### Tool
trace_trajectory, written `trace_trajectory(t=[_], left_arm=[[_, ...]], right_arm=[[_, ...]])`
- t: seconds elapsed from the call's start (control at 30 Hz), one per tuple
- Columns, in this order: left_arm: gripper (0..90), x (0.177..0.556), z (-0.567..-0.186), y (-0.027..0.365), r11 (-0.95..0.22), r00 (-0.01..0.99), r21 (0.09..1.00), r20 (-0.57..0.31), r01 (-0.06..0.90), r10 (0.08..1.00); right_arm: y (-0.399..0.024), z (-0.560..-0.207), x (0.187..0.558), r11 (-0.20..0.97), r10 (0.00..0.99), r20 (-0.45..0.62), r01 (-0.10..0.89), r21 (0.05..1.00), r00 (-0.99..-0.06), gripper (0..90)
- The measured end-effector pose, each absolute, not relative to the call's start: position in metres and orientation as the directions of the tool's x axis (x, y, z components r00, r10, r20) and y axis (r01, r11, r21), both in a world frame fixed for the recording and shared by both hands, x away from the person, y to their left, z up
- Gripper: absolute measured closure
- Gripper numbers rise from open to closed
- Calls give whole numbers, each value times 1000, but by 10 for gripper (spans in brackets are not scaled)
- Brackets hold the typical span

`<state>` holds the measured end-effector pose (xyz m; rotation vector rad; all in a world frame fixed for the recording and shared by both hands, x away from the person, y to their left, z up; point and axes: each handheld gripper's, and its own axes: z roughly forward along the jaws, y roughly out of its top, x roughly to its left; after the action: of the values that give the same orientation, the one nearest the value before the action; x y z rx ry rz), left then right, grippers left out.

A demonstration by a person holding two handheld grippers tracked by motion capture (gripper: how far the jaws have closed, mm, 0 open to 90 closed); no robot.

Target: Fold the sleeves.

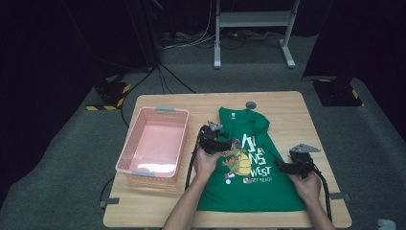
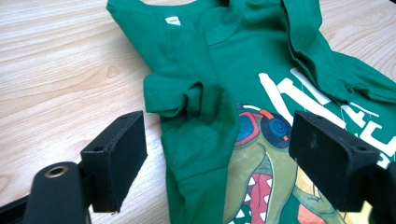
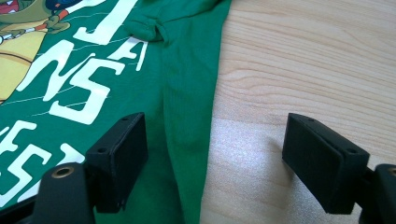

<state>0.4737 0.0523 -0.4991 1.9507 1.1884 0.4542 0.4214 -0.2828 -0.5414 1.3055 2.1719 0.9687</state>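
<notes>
Green T-shirt [image 1: 249,163] flat on table [image 1: 297,115]; left tongs [image 1: 229,145] over folded sleeve, right tongs [image 1: 280,166] at hem edge, both apart, gripping nothing.

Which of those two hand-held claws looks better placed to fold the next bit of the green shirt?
Probably the right gripper: its open jaws straddle the T-shirt's unfolded side edge. The left gripper hangs open above a sleeve already folded in.

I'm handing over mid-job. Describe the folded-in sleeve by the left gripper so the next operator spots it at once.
On the wooden table, right of the pink basket, lies a green T-shirt with a crocodile print. Its sleeve is folded inward over the chest, beside the crocodile's sunglasses, between the left gripper's open fingers. It is the bunched, creased flap among otherwise flat cloth.
</notes>
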Motion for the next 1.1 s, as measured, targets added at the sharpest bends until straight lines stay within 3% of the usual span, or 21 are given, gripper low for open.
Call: trace_trajectory(t=[0.7,1.1], left_arm=[[167,453,-499,70,-222,461,787,-89,576,883],[160,444,-506,79,-180,449,783,-138,595,883]], right_arm=[[-283,-541,421,312,884,-1,590,745,-467,217],[-283,-541,421,313,884,-1,590,744,-467,214]])
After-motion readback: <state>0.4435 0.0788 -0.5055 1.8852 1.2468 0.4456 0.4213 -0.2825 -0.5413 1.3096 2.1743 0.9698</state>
